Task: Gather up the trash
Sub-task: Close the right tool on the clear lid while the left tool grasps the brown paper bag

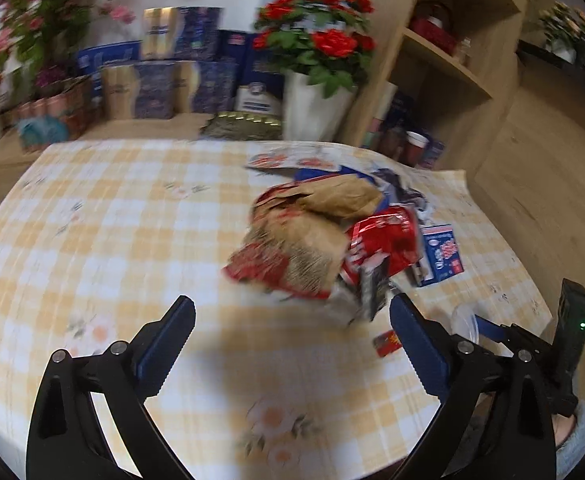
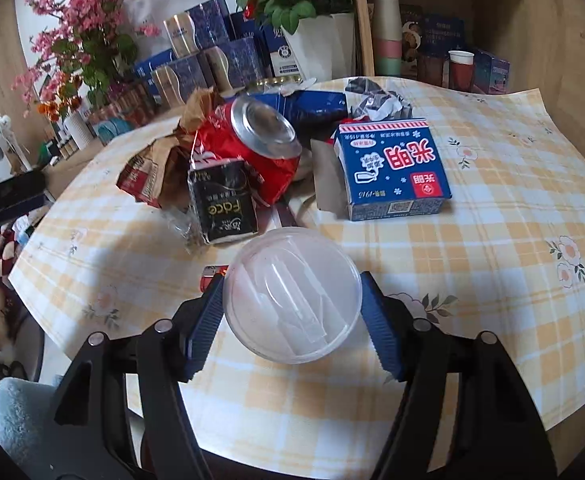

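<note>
The right tongs grip a clear plastic lid low over the counter. The left tongs gape wide and empty. The trash pile, with its crushed red can, lies at their one o'clock, nearer the left hand.

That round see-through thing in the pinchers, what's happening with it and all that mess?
Someone is tidying trash off the checked table. The right tool has its two fingers around a clear plastic lid. The left tool is open and empty, pointing at the pile: crushed red can, brown paper bag, blue carton.
</note>
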The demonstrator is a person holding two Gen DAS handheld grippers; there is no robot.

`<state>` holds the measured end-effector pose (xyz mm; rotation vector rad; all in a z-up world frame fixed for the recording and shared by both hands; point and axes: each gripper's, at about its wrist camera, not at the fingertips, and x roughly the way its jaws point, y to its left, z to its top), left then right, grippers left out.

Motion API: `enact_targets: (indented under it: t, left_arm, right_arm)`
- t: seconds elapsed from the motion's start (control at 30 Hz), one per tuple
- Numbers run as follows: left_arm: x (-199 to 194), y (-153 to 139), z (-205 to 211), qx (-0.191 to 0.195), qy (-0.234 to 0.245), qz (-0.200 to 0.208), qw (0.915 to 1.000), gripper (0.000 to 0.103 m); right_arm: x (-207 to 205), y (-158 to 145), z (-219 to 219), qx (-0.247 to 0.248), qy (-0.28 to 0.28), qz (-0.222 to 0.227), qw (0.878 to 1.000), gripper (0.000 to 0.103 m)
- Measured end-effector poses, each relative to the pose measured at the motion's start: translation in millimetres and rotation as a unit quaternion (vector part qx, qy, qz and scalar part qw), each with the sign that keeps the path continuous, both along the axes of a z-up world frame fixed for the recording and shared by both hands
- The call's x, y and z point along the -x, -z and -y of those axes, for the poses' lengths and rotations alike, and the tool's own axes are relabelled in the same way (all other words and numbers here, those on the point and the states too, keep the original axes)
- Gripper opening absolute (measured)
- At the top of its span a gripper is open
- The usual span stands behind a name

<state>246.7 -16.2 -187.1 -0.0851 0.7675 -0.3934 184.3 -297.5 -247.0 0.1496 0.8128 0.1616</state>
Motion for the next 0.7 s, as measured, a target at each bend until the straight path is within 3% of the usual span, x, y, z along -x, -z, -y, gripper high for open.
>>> enact_targets:
  t: [0.17,0.4,0.5,0.63,0.7]
  left_arm:
    - [-48,20,37,-0.08,0.043,0.006,0.9959,0.097]
    - [-92,37,56,-0.111,0.07,-0.01,0.9912,0.097]
    - [-106,44,52,-0.102,0.064,-0.031,0.9923,0.097]
    - [-119,51,41,-0.056,0.058,-0.07,0.9943,0.096]
    - [-118,48,34,-0.041,0.054,-0.072,0.9951,0.084]
  right_arm:
    - [4,-2,14,-0.016,0.015,-0.001,1.0,0.067]
    - [6,1,32,-0.025,0.03,-0.008,0.999,0.067]
    - [6,2,34,-0.029,0.032,-0.009,0.999,0.067]
    - [7,2,31,-0.034,0.03,-0.01,0.999,0.067]
    - [7,1,31,-0.035,0.028,-0.008,0.999,0.067]
